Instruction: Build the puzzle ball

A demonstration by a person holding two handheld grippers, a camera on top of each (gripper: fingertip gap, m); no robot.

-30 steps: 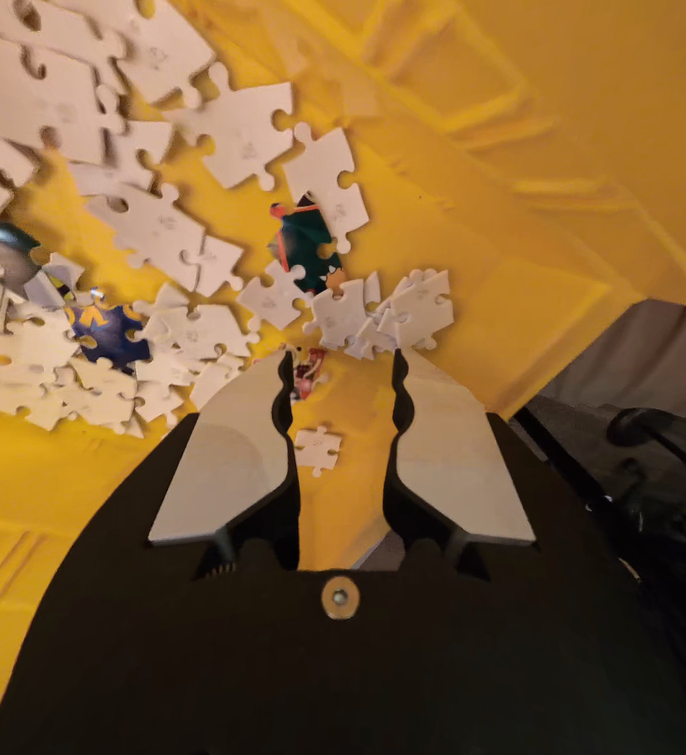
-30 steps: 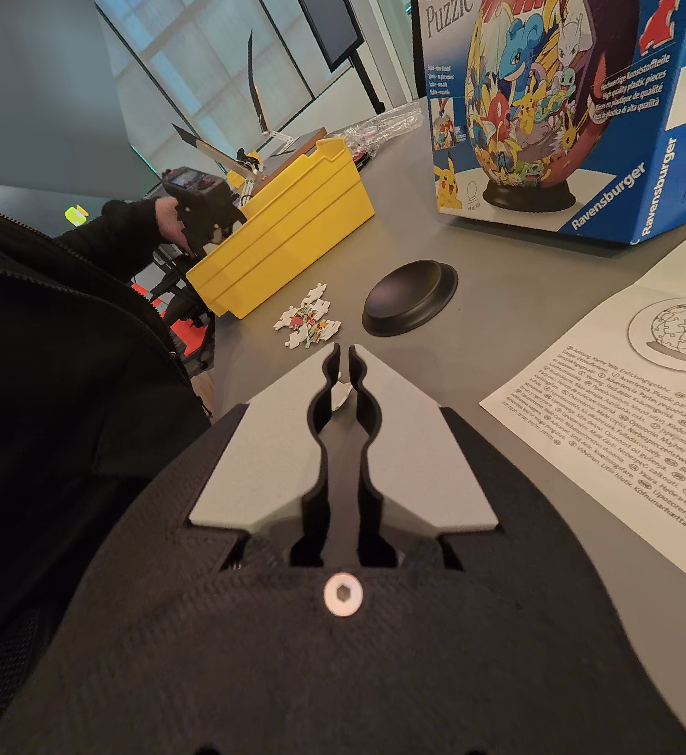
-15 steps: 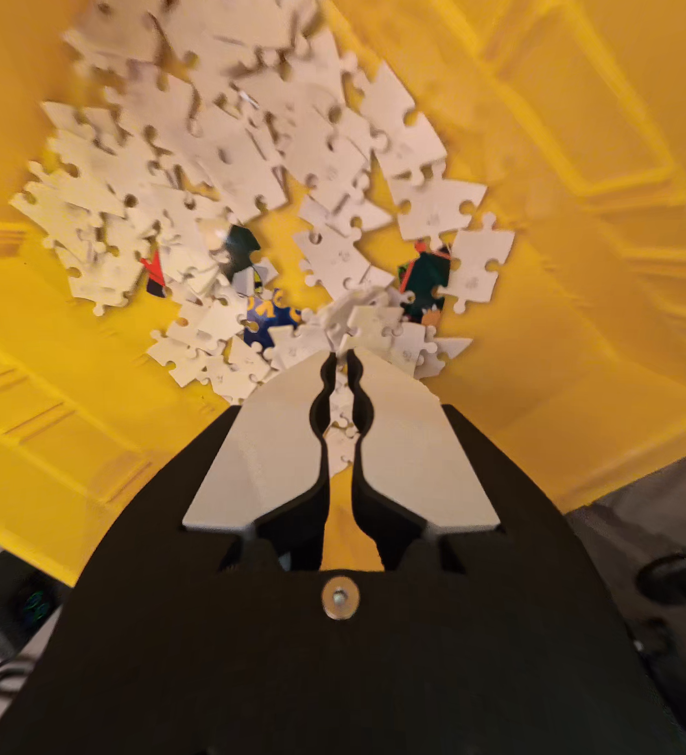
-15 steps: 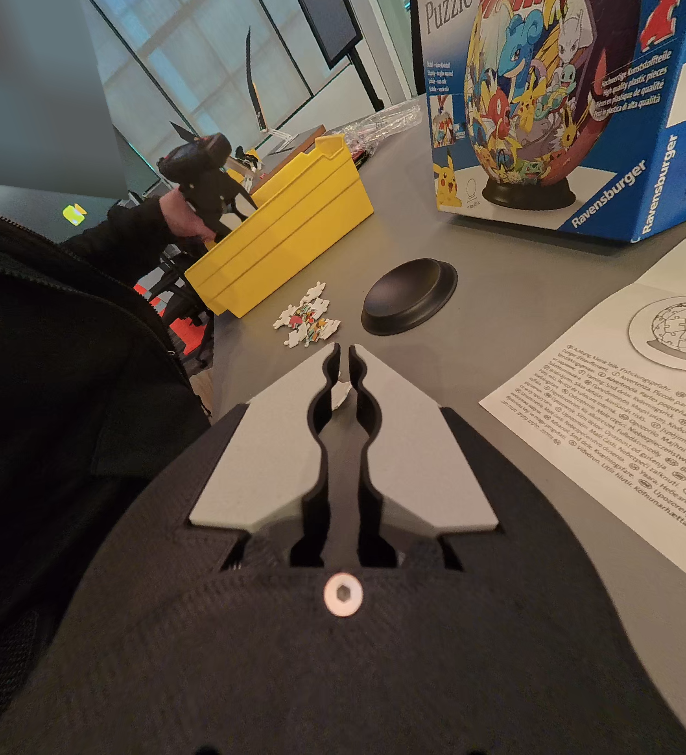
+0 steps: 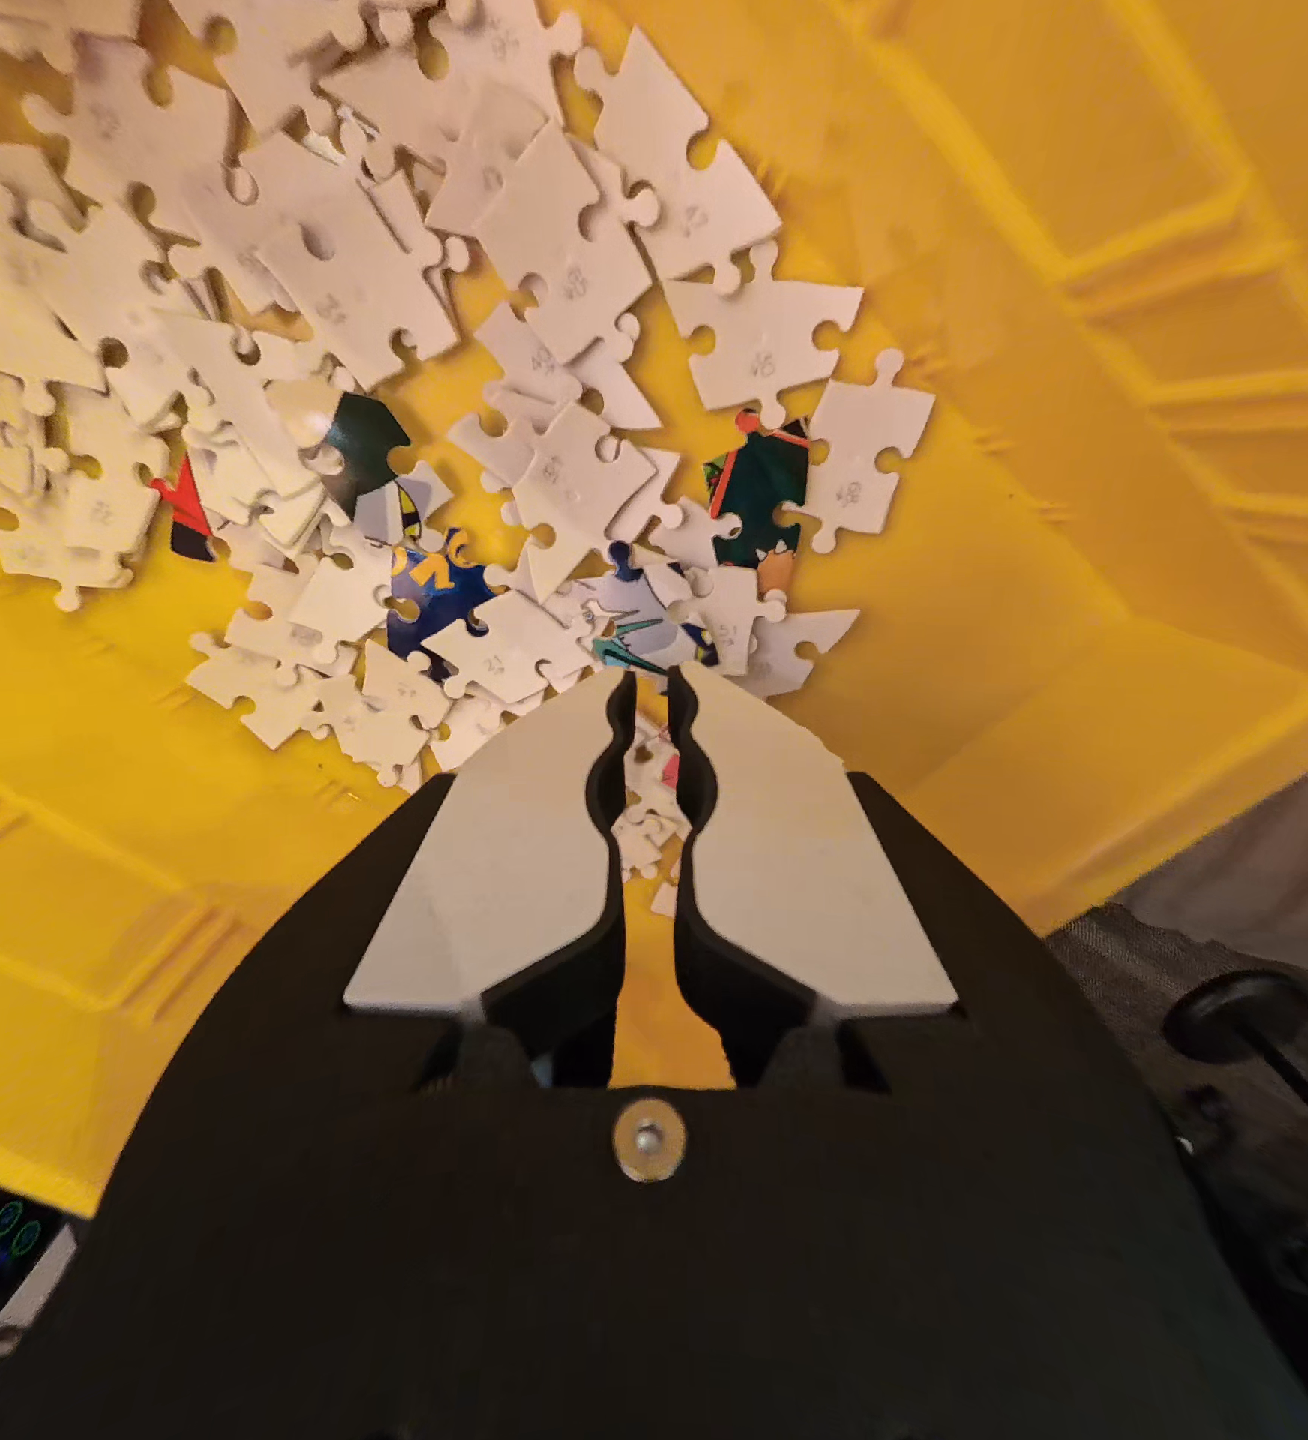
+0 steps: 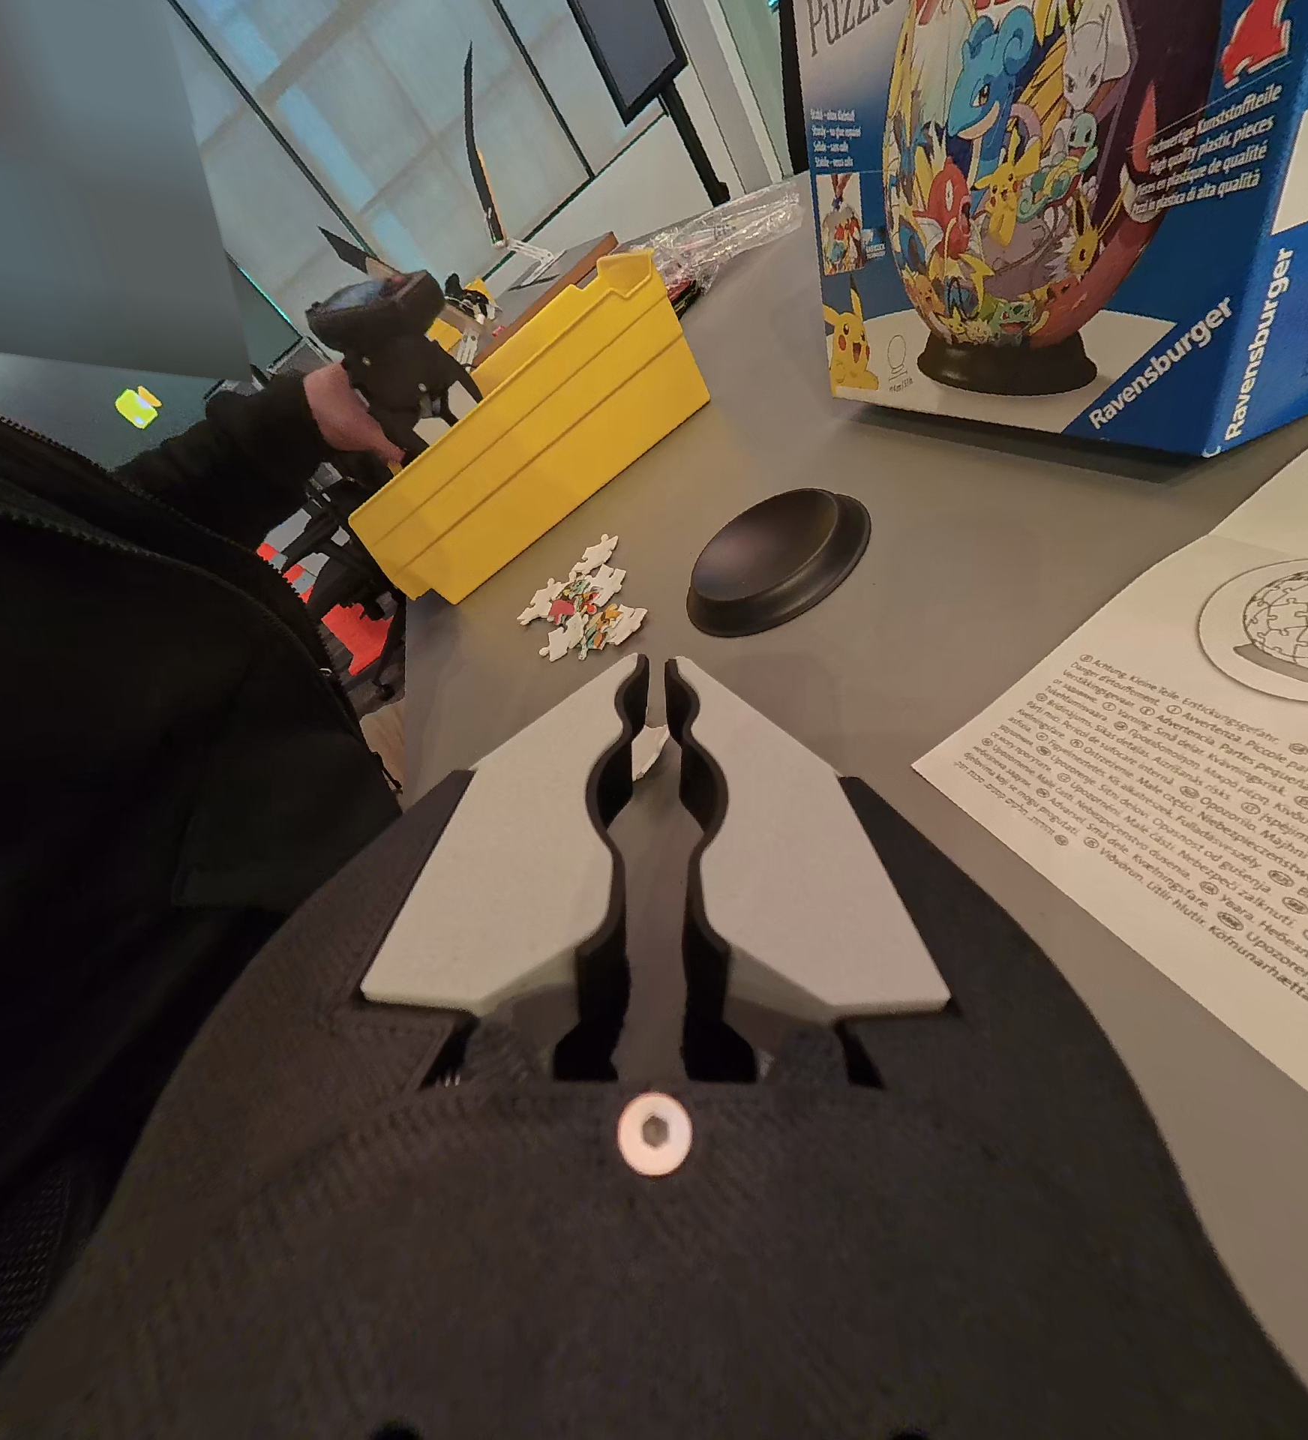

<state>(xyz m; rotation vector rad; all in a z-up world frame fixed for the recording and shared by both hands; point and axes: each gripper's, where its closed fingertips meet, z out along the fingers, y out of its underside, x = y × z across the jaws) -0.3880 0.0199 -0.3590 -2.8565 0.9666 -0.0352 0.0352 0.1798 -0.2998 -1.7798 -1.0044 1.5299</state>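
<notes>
Right hand-held gripper (image 6: 655, 686): low over the grey tabletop (image 6: 908, 483), fingers nearly together, pinching a white piece (image 6: 649, 752). Beyond its tips: small cluster (image 6: 585, 604) of joined pieces, partly picture-side up, lying flat on the tabletop. Just right of it: black round stand (image 6: 779, 557). Far right: printed sheet (image 6: 1181, 748). Behind: yellow bin (image 6: 549, 436), with the box (image 6: 1087, 210) standing right of it. Left hand-held gripper (image 5: 651, 674): inside the bin (image 5: 1103, 390), fingers almost closed, tips at the near edge of the pile (image 5: 401, 312) of loose pieces, mostly white backs up; whether it grips one, cannot tell.
</notes>
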